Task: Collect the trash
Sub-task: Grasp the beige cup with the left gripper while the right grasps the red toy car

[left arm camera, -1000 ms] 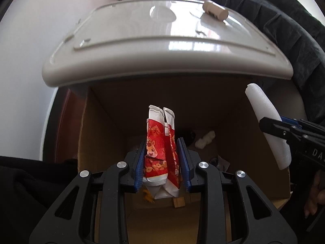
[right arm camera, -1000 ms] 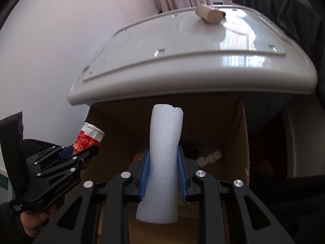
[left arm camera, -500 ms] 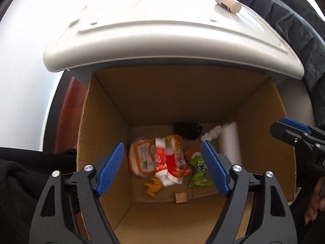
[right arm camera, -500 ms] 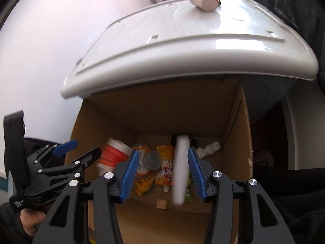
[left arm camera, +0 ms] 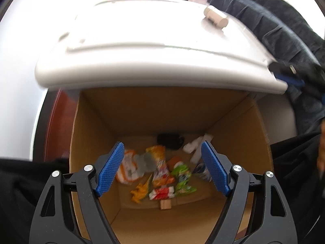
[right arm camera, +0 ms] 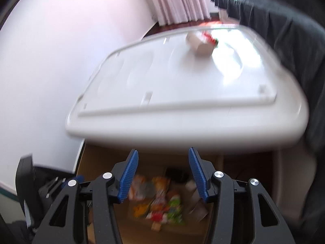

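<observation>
Both the left hand-held gripper [left arm camera: 162, 167] (jaws apart, empty) and the right hand-held gripper [right arm camera: 163, 175] (opening, empty) hang over the cardboard box [left arm camera: 91, 134]; trash [left arm camera: 162, 174] lies on its bottom. At 12 o'clock sits the white bench [left arm camera: 154, 61], beside a pale wall [right arm camera: 61, 40] and pink curtain [right arm camera: 176, 0].

Brown cardboard box [left arm camera: 95, 134], plain tan inside. The trash at the bottom is a riot of colour: an orange-and-white wrapper [left arm camera: 127, 169], an orange-yellow snack bag [left arm camera: 160, 162], a bright green packet [left arm camera: 182, 178], a red-and-white wrapper [left arm camera: 161, 192], a white foam piece [left arm camera: 196, 145], something black [left arm camera: 169, 140] at the back. White glossy table [left arm camera: 142, 61] above, with a beige roll [left arm camera: 215, 17] on it. Both grippers are black with blue ribbed pads [left arm camera: 110, 168]. Pale pink curtain [right arm camera: 176, 2], dark grey-black fabric [right arm camera: 284, 20].
</observation>
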